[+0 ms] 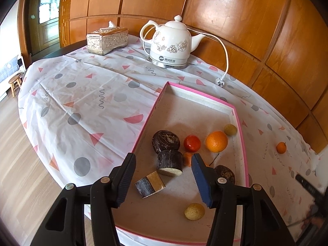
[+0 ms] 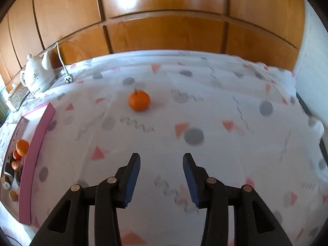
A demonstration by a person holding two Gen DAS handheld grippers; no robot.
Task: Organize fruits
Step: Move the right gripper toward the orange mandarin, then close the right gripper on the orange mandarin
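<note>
On the table (image 2: pixel 205 106), spread with a white cloth printed in pink triangles, grey dots and squiggles, a small orange tangerine (image 2: pixel 139 100) sits alone, round and smooth-skinned with a short dark stem standing up from its top. It lies well apart from the right gripper (image 2: pixel 162 160), whose blue-padded jaws are spread wide with nothing between them. Left of the tangerine runs the pink rim of a shallow tray (image 1: pixel 242 141), and the left gripper (image 1: pixel 163 160) hangs above its pale floor, jaws likewise parted and empty. Inside the tray lie a bright orange (image 1: pixel 216 141), a glossy red fruit (image 1: pixel 192 143) just beside it, two dull yellowish balls (image 1: pixel 194 211), dark brown bulb-like pieces (image 1: pixel 165 141), and cut sections of a dark-skinned stalk (image 1: pixel 169 163) showing pale ends. Another small orange fruit is partly hidden behind the gripper's blue pad. At the back of the table stand a white flowered kettle (image 1: pixel 170 45) and a silver tissue box (image 1: pixel 106 40).
</note>
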